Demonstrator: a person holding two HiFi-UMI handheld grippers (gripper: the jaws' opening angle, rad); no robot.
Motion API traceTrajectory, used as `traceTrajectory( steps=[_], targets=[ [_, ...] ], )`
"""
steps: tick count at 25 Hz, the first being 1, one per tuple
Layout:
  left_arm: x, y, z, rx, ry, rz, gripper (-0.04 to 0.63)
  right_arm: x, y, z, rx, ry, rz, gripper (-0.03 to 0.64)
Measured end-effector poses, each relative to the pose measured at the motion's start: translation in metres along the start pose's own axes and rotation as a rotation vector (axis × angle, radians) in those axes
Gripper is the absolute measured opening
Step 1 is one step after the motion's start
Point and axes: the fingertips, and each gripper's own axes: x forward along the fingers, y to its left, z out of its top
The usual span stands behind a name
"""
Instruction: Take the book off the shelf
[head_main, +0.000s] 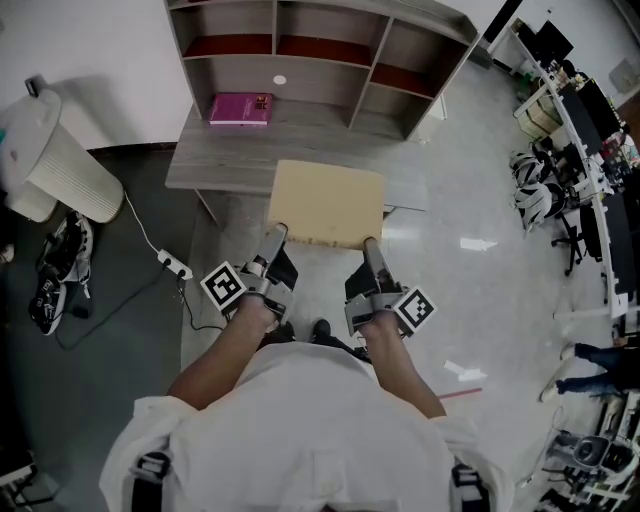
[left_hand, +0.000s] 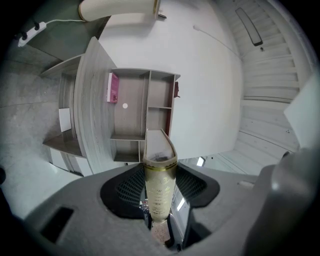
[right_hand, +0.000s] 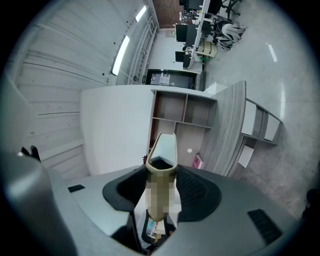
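Tan hardback book (head_main: 327, 203), plain cvr, gilt spine.

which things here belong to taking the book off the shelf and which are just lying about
In the job: tan hardcover book, clamped by left gripper and right gripper; grey wooden shelf unit.
Lying about: pink book on grey desk; white ribbed container; white power strip.

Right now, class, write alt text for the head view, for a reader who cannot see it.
Seen from above, a person grips a tan book by its near edge, with the left gripper and the right gripper both shut on it, at the front of a grey desk. A pink book lies on the desk at the foot of the shelf unit.
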Motion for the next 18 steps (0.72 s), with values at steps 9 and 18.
traceTrajectory(
  steps=[9,18],
  targets=[
    [0.014,-0.003,-0.003,0.001,-0.004,-0.009,0.202,0.005,0.001,0.013,-0.003,-0.007,0.002,0.190],
    [0.021,-0.003,-0.001,0.014,0.003,-0.019,0.202,0.008,0.003,0.015,0.006,-0.015,0.027,0.190]
  ],
)
